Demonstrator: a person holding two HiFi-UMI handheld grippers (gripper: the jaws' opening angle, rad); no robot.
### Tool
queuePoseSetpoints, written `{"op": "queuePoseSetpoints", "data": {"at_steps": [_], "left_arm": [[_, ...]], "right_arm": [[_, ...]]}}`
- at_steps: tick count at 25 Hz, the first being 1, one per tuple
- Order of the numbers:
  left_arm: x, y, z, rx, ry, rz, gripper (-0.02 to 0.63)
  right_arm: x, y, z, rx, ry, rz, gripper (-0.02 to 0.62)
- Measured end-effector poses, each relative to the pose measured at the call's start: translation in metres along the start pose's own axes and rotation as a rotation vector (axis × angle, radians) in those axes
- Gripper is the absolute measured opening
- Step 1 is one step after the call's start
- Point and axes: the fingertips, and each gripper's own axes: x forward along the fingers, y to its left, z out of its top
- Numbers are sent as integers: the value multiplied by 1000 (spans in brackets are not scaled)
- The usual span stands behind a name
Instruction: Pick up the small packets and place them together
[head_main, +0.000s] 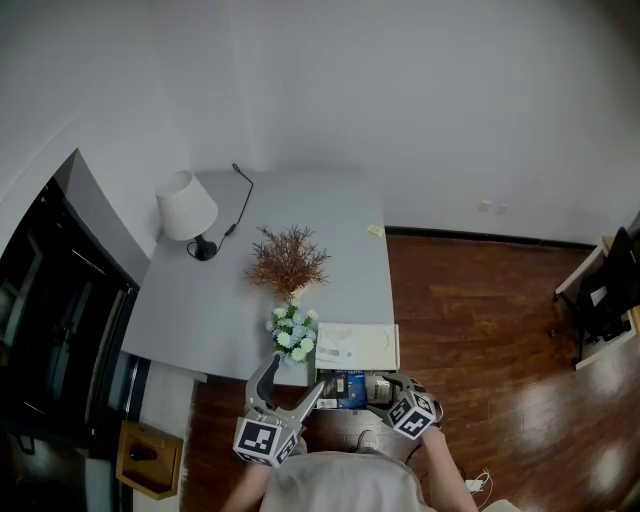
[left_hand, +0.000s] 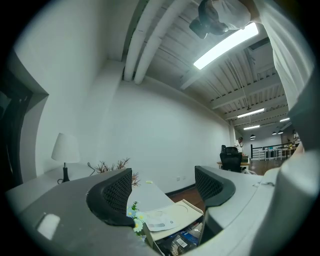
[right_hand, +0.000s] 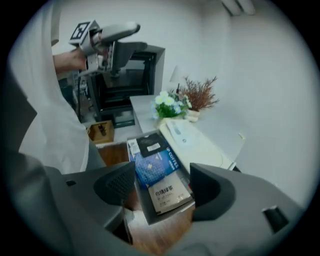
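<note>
While we look down from the head view, the grey worktop (head_main: 200, 300) fills the middle of the frame, and both grippers sit at its lower edge. The left gripper (left_hand: 164, 180) has its jaws spread with nothing between them; in its own view they frame only the far wall and a strip of worktop. The right gripper (right_hand: 162, 175) also has its jaws spread, and its pads press on nothing. In its view we see down between them into a grey tray (right_hand: 143, 209) that holds the packets. A blue packet (right_hand: 154, 167) lies at the centre of the frame. A pale packet (right_hand: 169, 196) overlaps its lower end, and a black packet (right_hand: 149, 145) lies just above it. A flat white box (right_hand: 195, 145) lies right of the tray, just beside it. Flowers (head_main: 293, 335) stand above the tray, beside the box's left end. A dried plant (head_main: 288, 260) stands just above them. A white lamp (head_main: 187, 207) stands at the upper left of the worktop, well apart from the tray.
</note>
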Motion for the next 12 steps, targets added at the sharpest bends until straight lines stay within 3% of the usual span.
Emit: {"op": "queuePoseSetpoints", "data": {"at_steps": [12], "left_arm": [[-19,13,-7,-22,16,68,381]], "right_arm": [[76,-6,-62,-258,351,99,334]]}}
